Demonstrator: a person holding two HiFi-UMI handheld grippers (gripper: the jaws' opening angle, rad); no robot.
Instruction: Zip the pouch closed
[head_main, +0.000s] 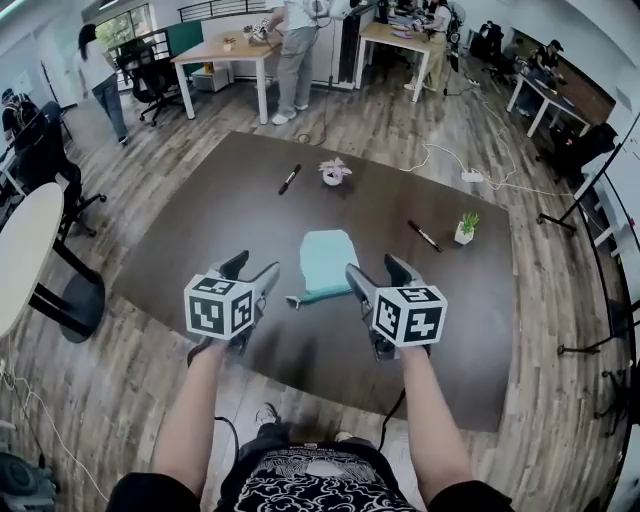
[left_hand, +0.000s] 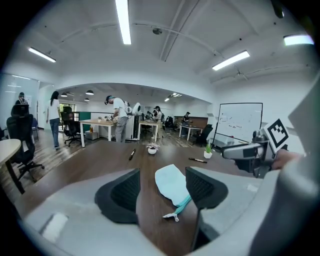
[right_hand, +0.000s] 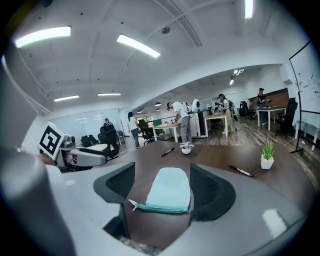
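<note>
The pouch (head_main: 327, 260) lies flat on the dark worktop (head_main: 200, 240), just past the two grippers and in the gap between them. It is pale blue. Its green-blue zip (right_hand: 159, 209) runs along the edge nearest the person. The little zip tab (head_main: 292, 301) pokes out at the left end of that edge, on the side of the left gripper (head_main: 252, 270). That gripper's fingers (left_hand: 122, 192) are spread wide and have nothing in them. The right gripper (head_main: 375, 272) is the same: its fingers (right_hand: 207, 192) are wide apart and hold nothing, and the pouch only shows through the gap, lying further off. Neither gripper touches the pouch. I cannot tell how much of the zip is open. The pouch looks like soft, thin cloth, so it is likely light and floppy. It would probably slide on the smooth worktop and bunch up if only the tab is tugged. So one gripper should pinch the cloth right by the zip edge, near a corner, to keep it from moving. The other should pinch the tab. The tab is small and lies flat, so it may slip out. The fingers need to come in low and close right on it.
</note>
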